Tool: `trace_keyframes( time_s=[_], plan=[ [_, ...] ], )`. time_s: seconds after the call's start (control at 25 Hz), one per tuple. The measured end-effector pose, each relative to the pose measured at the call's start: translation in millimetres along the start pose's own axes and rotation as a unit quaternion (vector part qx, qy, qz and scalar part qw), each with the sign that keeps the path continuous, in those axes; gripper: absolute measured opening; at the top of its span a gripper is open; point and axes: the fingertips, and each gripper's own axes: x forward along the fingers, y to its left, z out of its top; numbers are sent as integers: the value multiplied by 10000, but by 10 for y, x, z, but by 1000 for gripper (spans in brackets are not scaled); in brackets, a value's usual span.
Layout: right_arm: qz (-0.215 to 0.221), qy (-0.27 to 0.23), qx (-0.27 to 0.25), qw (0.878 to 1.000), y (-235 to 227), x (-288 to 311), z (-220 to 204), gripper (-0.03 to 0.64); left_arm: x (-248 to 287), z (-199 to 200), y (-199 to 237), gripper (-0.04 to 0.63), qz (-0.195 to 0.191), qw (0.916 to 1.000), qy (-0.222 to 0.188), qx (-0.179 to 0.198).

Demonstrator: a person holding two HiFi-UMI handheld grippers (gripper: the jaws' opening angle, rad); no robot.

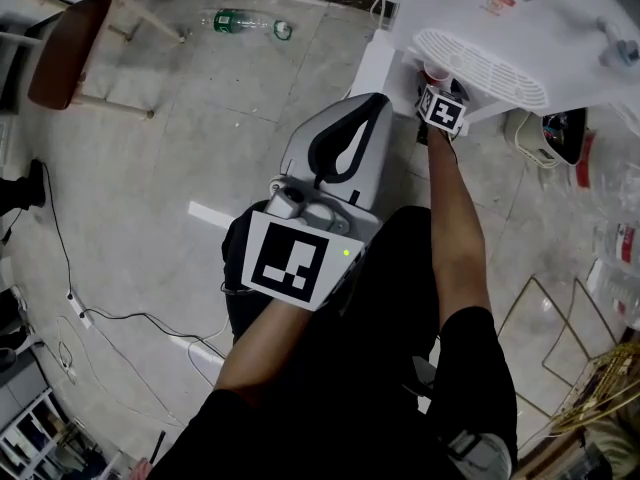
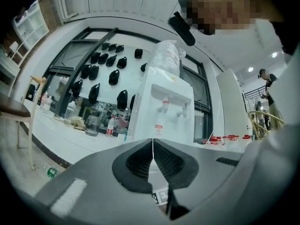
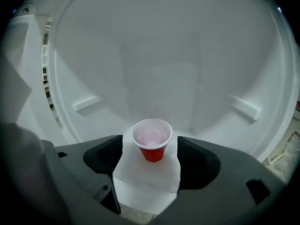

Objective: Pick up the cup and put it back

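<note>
A small red cup with a white inside stands upright on the white ledge of the water dispenser's recess. My right gripper is open, one dark pad on each side of the cup and a gap on both sides. In the head view the right gripper reaches in under the dispenser's white grille, where the cup shows as a red spot. My left gripper hangs over the floor, shut with nothing in it. Its pads meet in the left gripper view, which faces the dispenser.
A wooden chair and a green bottle are on the floor at the upper left. Cables run along the left. A wire rack stands at the lower right. Behind the dispenser is a counter with bottles.
</note>
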Motion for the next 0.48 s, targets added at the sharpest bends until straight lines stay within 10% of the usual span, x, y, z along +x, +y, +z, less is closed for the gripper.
trace_keyframes(
  time_s=[0.48],
  plan=[
    [-311,208,-2,9993,-54,205,-17,328,-16,-31,42,11,-28,9999,19,-114]
  ],
)
